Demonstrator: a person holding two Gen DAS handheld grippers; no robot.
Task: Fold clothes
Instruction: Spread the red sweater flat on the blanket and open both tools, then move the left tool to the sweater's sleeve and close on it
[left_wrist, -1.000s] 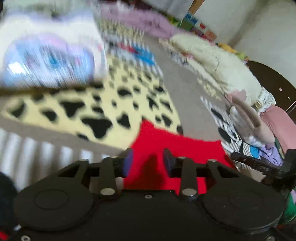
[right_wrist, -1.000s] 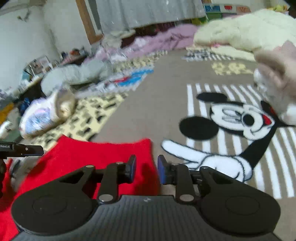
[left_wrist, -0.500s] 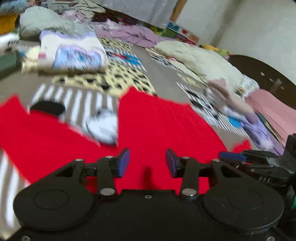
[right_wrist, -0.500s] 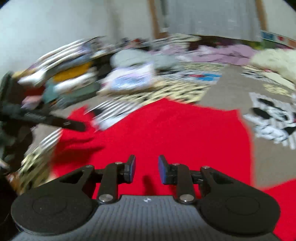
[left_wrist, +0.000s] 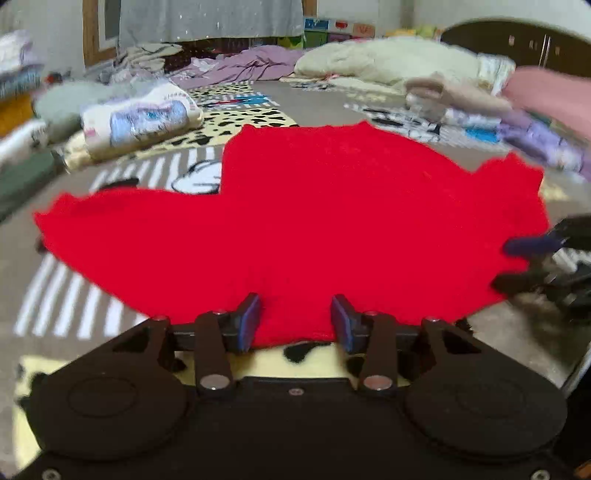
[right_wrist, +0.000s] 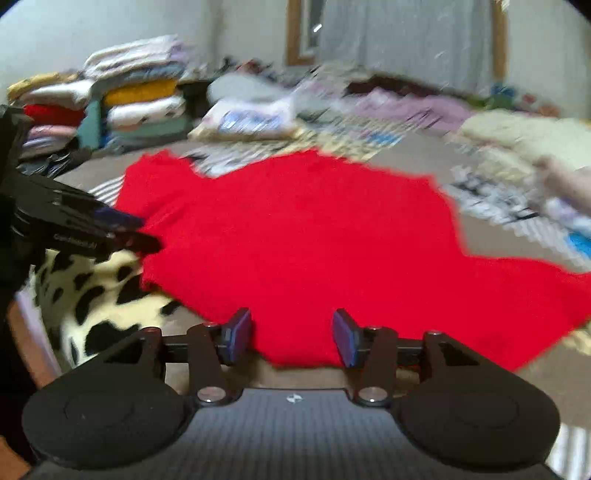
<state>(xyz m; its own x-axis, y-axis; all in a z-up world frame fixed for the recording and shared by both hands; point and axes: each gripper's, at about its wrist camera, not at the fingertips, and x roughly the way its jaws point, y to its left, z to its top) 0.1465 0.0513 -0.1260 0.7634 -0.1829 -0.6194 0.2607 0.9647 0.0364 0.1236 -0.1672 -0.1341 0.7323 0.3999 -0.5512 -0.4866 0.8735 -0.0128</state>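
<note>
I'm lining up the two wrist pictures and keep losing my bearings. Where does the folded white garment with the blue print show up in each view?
Left wrist: the folded white garment lies upper left, beyond the red sweater.
Right wrist: the same garment, blurred, sits upper centre-left, right of the stacked clothes.
Shared landmark: the red sweater, spread flat ahead of the tongs in both views.

A patterned rug (left_wrist: 236, 122) with stripes and black-spotted yellow patches covers the floor. A rolled pale bundle (left_wrist: 140, 118) lies toward its far left edge. Cream bedding (left_wrist: 388, 61) sits along the far edge, a dark cabinet (left_wrist: 517, 44) behind it.
</note>
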